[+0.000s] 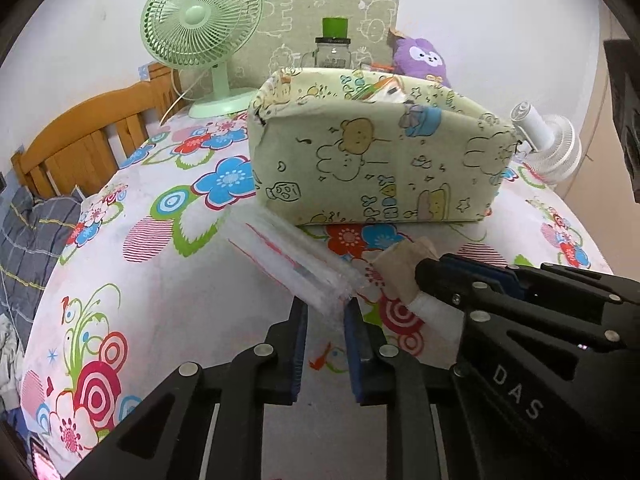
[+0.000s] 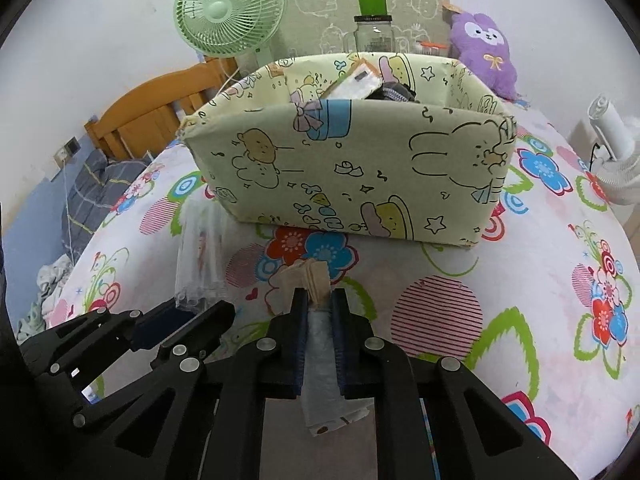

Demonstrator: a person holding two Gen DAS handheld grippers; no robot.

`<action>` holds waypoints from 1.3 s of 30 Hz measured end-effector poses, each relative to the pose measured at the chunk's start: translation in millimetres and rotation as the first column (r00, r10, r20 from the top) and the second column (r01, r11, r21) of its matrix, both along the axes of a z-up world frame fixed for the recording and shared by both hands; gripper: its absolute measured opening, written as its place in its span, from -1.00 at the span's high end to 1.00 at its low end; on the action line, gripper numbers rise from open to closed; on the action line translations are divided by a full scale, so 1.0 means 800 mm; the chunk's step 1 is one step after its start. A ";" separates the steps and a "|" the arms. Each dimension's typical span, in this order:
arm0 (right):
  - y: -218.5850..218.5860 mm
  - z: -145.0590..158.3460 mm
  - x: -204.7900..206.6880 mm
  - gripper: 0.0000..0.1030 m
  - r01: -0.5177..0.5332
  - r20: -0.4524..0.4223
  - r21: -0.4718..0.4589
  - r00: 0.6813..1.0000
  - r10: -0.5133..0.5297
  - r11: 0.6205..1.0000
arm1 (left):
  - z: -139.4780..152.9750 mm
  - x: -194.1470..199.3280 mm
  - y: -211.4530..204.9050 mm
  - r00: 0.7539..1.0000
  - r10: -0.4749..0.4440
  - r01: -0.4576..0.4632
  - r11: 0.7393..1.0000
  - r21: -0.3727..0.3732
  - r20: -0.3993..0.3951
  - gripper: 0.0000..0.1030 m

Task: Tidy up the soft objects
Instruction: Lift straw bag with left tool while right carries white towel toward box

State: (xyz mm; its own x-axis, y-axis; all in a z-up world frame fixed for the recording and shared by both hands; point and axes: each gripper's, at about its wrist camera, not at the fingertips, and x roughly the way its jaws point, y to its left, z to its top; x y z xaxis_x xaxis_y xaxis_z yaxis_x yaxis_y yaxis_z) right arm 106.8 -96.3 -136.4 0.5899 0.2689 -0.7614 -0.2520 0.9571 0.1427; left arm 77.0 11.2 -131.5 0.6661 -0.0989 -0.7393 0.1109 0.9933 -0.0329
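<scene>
Flowered bedsheet (image 2: 520, 280), wooden headboard and green fan (image 2: 230, 8) at back left, fabric bin (image 2: 352, 168) mid-bed, plush (image 2: 482, 48) behind it. Left gripper (image 1: 326, 308) pinches the edge of a clear plastic bag (image 1: 288, 256), which lies tilted just before the bin. Right gripper (image 2: 320, 300) is clamped on a folded tan-and-white cloth (image 2: 306, 276), near the bin's front wall. Risks, as I judge them: the slick bag slips from so shallow a pinch; the cloth unfolds or snags the bin rim; the soft wall buckles if bumped.
</scene>
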 end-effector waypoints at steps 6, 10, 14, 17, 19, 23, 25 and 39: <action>-0.003 0.004 -0.012 0.73 -0.003 0.011 0.003 1.000 0.003 1.000 | 0.004 -0.013 -0.005 1.000 -0.019 0.019 1.000 0.001 0.012 0.70; -0.007 0.006 -0.017 0.73 0.003 0.012 0.008 1.000 -0.003 1.000 | 0.004 -0.018 -0.005 1.000 -0.017 0.017 1.000 0.001 0.012 0.71; -0.011 0.008 -0.022 0.73 0.008 0.014 0.012 1.000 -0.008 1.000 | 0.005 -0.023 -0.010 0.999 -0.032 0.032 0.999 0.003 0.012 0.71; -0.013 0.008 -0.025 0.73 0.007 0.013 0.014 1.000 -0.008 1.000 | 0.002 -0.023 -0.014 1.000 -0.031 0.031 1.000 -0.004 -0.005 0.51; -0.015 0.007 -0.026 0.73 0.009 0.012 0.016 1.000 -0.010 1.000 | 0.000 -0.024 -0.013 1.000 -0.018 0.017 1.000 -0.011 -0.016 0.00; -0.020 0.007 -0.027 0.73 0.016 0.009 0.019 1.000 -0.017 1.000 | 0.002 -0.025 -0.015 0.999 -0.030 0.030 0.999 -0.021 -0.013 -0.33; -0.022 0.007 -0.027 0.73 0.019 0.009 0.020 1.000 -0.020 1.000 | 0.003 -0.023 -0.018 0.999 -0.035 0.034 0.999 -0.035 -0.014 -0.38; -0.031 0.009 0.001 0.73 0.035 0.012 0.015 0.999 -0.035 0.999 | -0.007 0.025 -0.019 0.998 0.025 -0.030 0.996 -0.081 -0.061 0.06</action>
State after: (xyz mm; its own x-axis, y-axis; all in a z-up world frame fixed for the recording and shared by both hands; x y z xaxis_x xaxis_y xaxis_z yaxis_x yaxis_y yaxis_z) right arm 107.4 -121.0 -128.9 0.6083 0.2594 -0.7501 -0.2202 0.9631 0.1545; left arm 96.8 -4.1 -136.7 0.6241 -0.1430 -0.7681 0.0790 0.9896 -0.1200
